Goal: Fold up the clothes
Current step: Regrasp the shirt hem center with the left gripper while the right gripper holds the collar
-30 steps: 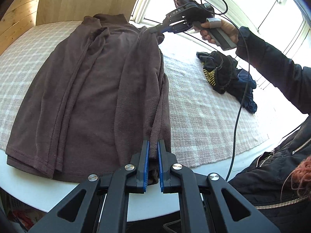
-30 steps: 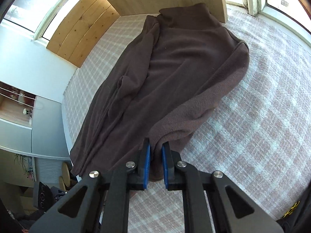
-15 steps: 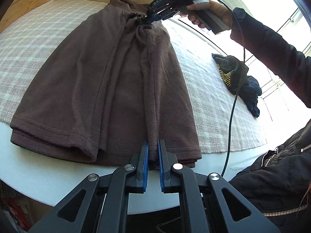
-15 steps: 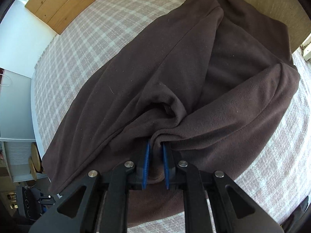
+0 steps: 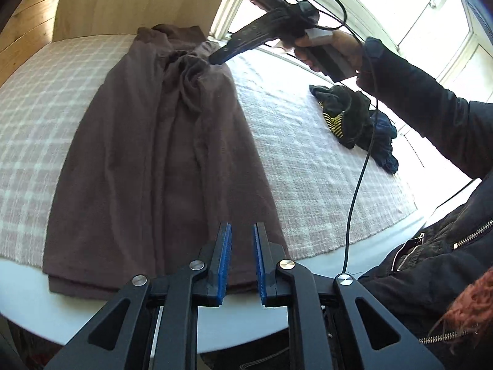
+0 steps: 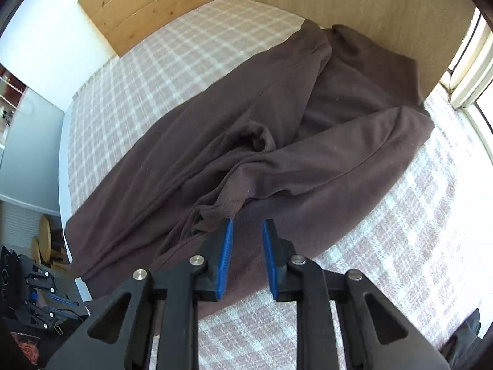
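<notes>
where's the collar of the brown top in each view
Left wrist: the collar is at top centre, far end of the brown top, against the wooden board.
Right wrist: the collar is upper right, again against the board.
Shared landmark: the checked blanket under the top.

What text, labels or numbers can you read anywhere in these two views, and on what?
None can be read.
Yellow striped marking on the crumpled dark garment: a pattern, no letters made out.
Black handheld right gripper: no print legible on its body, only a small green light.
Brown fleece top and pink checked blanket: no label visible.
</notes>
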Demonstrator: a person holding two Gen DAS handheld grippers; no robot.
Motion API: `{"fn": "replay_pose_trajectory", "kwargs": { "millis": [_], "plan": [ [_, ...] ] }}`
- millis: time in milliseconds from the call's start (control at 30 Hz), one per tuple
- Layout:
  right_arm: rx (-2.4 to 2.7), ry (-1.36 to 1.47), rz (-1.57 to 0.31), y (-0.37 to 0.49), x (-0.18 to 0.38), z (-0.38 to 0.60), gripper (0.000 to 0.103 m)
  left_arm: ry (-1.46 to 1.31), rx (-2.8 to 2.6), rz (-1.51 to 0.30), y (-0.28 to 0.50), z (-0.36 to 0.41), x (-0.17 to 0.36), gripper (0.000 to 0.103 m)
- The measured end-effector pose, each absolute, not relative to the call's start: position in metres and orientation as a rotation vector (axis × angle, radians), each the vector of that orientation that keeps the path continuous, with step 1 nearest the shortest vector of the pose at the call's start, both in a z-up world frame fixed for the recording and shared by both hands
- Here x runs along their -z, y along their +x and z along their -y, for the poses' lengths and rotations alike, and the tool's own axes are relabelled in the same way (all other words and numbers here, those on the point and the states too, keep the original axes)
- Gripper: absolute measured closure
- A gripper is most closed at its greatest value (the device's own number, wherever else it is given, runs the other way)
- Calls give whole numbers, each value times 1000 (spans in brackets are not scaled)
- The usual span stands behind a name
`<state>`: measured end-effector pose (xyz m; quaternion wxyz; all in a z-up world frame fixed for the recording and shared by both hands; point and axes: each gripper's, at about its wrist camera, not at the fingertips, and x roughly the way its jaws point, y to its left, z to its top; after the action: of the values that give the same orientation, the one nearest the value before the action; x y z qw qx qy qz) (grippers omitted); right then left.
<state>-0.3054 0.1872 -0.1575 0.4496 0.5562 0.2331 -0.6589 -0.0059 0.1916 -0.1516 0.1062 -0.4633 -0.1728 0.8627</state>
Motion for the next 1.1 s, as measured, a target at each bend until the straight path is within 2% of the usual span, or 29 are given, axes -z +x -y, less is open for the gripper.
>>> {"fn": "replay_pose_trajectory", "kwargs": {
  "millis": [67, 133, 167, 233, 300, 433, 567, 733, 833, 867, 900, 967, 1033, 1100],
  "plan": [
    [1591, 1382, -617, -300, 174, -174, 83, -1428, -2480, 455, -21, -201, 168, 90],
    [1607, 1423, -553, -309, 186, -164, 83, -1473, -2427, 424, -29, -209, 184, 91],
    [1615, 1443, -521, -313, 191, -159, 83, -1451, -2424, 428, -27, -211, 185, 86],
    [1615, 1516, -388, -329, 198, -156, 84, -1458, -2415, 452, -26, -209, 185, 88],
    [1584, 1560, -319, -338, 198, -161, 84, -1481, -2407, 460, -22, -206, 181, 88],
    [1615, 1465, -244, -325, 167, -194, 83, -1528, -2445, 417, -5, -191, 159, 88],
    [1609, 1393, -358, -286, 160, -214, 83, -1588, -2502, 378, 13, -163, 136, 85],
    [1657, 1323, -557, -244, 174, -201, 83, -1589, -2428, 325, 1, -156, 137, 85],
    [1666, 1345, -539, -247, 172, -187, 82, -1576, -2346, 332, -13, -165, 150, 81],
    [1671, 1367, -515, -250, 170, -184, 77, -1578, -2332, 361, -16, -166, 153, 80],
    [1674, 1394, -494, -255, 168, -180, 68, -1576, -2320, 390, -18, -166, 156, 80],
    [1696, 1414, -509, -259, 163, -171, 59, -1561, -2325, 438, -21, -165, 161, 68],
    [1718, 1410, -575, -262, 161, -161, 57, -1565, -2315, 478, -24, -166, 169, 66],
    [1718, 1413, -587, -267, 160, -154, 57, -1587, -2307, 440, -27, -170, 175, 66]
  ]
}}
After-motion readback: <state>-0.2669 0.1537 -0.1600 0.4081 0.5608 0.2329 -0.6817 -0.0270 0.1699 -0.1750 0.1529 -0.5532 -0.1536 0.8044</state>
